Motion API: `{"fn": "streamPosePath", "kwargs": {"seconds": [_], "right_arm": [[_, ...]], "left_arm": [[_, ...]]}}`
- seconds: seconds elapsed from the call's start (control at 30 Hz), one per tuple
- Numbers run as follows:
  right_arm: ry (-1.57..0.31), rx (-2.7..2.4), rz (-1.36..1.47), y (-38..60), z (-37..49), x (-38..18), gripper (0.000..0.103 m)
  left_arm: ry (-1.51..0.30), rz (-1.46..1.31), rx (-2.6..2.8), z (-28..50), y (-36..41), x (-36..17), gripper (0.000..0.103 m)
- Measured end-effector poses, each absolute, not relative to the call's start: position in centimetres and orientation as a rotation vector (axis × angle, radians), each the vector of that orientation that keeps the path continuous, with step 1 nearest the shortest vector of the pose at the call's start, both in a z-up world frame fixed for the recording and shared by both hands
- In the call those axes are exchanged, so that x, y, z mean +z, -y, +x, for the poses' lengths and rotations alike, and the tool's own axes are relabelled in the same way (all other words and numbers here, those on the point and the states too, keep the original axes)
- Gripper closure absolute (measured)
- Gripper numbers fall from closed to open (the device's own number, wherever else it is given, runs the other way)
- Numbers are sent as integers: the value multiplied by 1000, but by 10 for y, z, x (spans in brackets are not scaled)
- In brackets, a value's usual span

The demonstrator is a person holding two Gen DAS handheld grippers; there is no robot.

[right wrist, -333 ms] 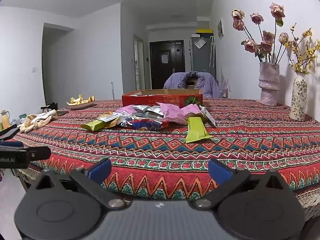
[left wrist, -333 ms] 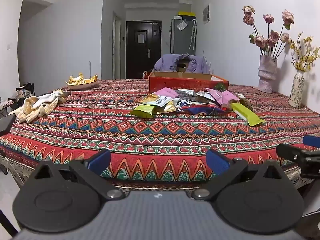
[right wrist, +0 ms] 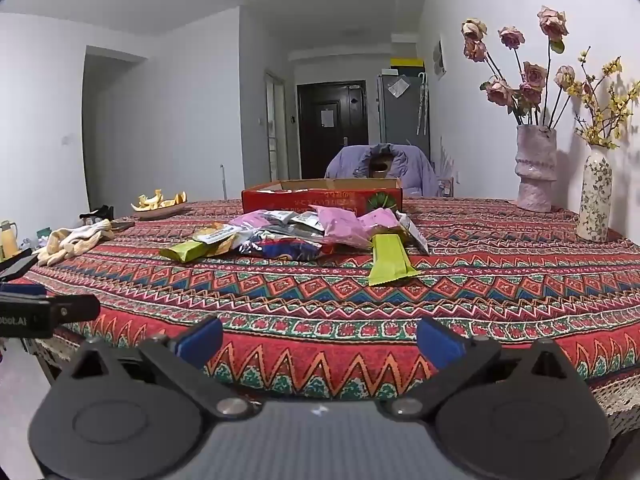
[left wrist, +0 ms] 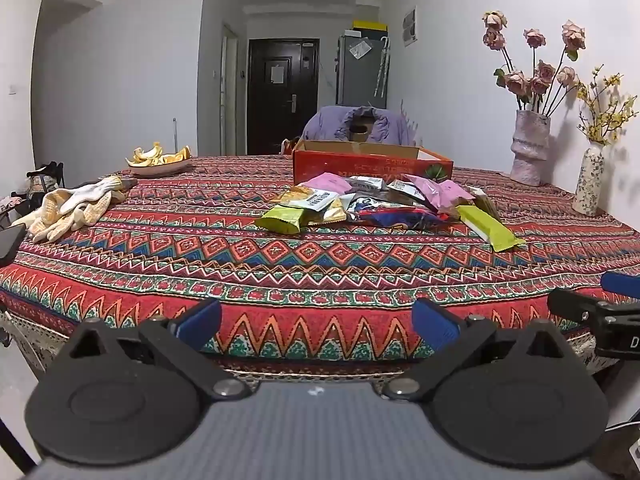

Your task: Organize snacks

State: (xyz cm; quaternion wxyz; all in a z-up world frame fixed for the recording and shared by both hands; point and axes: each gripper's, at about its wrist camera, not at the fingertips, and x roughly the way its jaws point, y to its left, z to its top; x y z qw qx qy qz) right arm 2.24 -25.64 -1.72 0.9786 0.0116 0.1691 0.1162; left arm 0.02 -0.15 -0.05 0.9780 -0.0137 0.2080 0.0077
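- Work gloves (left wrist: 72, 208) near the table's left edge.
- Dish of orange peels (left wrist: 160, 160) at the far left corner.
- Two flower vases (left wrist: 530, 148) along the right edge.
- Purple jacket (left wrist: 356, 124) beyond the far edge.

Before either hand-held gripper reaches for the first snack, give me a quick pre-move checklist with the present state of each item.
1. Left hand-held gripper open and empty: ok.
2. Right hand-held gripper open and empty: ok.
3. Snack pile in view and unobstructed on the tablecloth: ok.
4. Red box behind the pile open at the top: ok; what is inside: cannot tell.
5. Green packet lying apart at the pile's near edge, free to grasp: ok.
6. Both hand-held grippers within reach of the pile: not ok, both are at the near table edge.
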Motion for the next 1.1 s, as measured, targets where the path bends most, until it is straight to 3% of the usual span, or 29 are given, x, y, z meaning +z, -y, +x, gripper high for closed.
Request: {"fn": "streamPosePath", "kwargs": {"seconds": [1.1], "right_arm": [[-341, 220, 5, 253, 21, -12, 0]], "left_arm": [[-408, -18, 13, -2, 3, 1, 0]]}}
